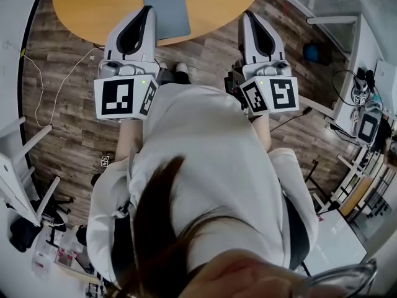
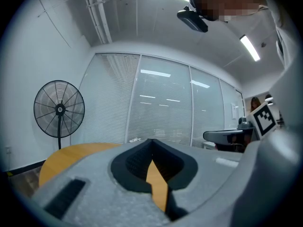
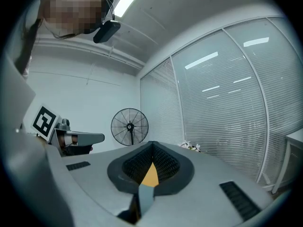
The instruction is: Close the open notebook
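A grey-blue notebook lies closed and flat on the round wooden table, near its front edge. My left gripper reaches over that edge with its tip at the notebook's left side; whether it touches the cover is hidden. In the left gripper view its jaws meet at the tip, shut with nothing between them. My right gripper hovers at the table's edge, to the right of the notebook and apart from it. Its jaws also meet at the tip, shut and empty.
A standing fan and a glass wall with blinds lie beyond the table. A white cable runs over the wooden floor at the left. White furniture stands at the left, desks with equipment at the right.
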Demonstrator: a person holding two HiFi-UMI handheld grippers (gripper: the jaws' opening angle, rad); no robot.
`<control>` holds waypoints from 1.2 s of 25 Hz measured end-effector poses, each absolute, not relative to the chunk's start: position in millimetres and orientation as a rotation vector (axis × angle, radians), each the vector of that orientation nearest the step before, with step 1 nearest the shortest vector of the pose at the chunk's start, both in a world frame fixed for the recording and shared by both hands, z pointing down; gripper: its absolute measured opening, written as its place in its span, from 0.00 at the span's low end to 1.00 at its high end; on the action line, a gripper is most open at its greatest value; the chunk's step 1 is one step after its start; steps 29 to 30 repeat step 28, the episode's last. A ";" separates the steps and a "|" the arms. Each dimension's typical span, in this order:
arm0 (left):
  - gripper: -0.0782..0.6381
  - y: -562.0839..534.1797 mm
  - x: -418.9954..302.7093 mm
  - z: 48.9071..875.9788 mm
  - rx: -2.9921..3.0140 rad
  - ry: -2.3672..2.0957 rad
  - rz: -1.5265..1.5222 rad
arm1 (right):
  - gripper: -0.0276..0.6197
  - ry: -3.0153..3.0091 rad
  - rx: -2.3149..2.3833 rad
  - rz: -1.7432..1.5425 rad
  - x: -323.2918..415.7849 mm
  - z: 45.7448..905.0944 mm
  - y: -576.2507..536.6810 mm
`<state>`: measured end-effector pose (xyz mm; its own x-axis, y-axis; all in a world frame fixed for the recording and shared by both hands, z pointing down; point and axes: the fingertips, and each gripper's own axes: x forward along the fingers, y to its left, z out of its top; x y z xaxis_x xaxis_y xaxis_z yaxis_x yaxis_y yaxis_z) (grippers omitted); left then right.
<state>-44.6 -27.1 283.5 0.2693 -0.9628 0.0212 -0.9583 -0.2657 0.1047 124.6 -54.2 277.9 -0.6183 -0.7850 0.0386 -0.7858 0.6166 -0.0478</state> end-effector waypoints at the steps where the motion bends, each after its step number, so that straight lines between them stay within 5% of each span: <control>1: 0.13 -27.5 -43.5 283.6 2.425 -1.840 -0.071 | 0.05 -2.814 1.364 0.094 124.6 278.0 -54.3; 30: 0.13 -24.9 -40.7 284.7 2.439 -1.806 -0.061 | 0.05 -2.813 1.340 0.067 116.0 275.8 -48.6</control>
